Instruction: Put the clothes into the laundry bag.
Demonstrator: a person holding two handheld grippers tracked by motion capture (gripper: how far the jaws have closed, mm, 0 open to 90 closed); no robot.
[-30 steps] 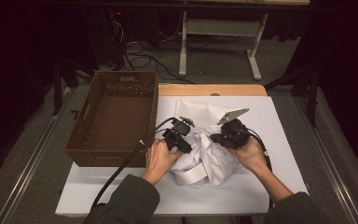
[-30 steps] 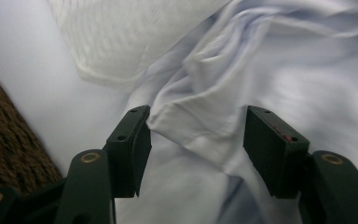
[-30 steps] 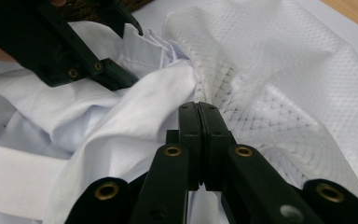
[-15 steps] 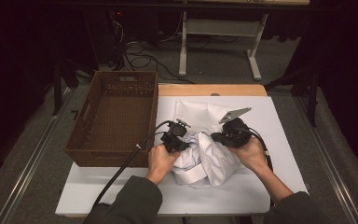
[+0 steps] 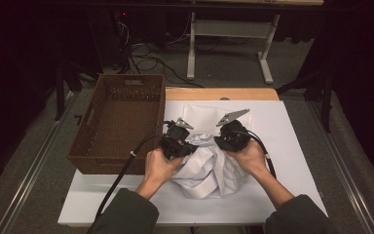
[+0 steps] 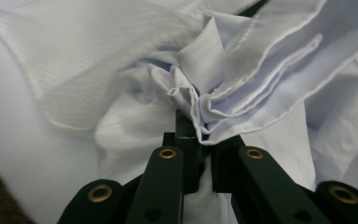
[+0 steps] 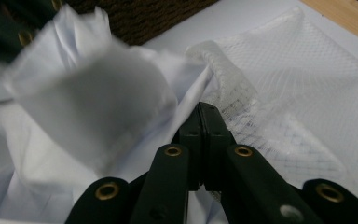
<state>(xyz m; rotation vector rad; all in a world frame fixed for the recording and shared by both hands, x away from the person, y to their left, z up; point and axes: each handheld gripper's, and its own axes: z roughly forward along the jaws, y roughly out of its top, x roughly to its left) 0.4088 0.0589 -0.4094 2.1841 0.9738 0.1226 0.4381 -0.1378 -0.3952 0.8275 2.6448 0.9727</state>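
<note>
A: Start big: a white table (image 5: 282,195), and out beyond the left gripper (image 5: 176,141) on its outer side, a brown wicker basket (image 5: 119,122).

B: And between the two grippers?

A: A bunched white shirt (image 5: 207,168), heaped just under both of them, touching each. Ahead of the right gripper (image 5: 231,135) lies a white mesh bag (image 7: 303,93), flat on the table.

B: How are the grippers set?

A: In the left gripper view the jaws are clamped on a wad of folded shirt edges, with cloth spilling out right past the tips. In the right gripper view the jaws are pressed together with shirt fabric pinched at the tips, and the mesh bag sits just beside them.
</note>
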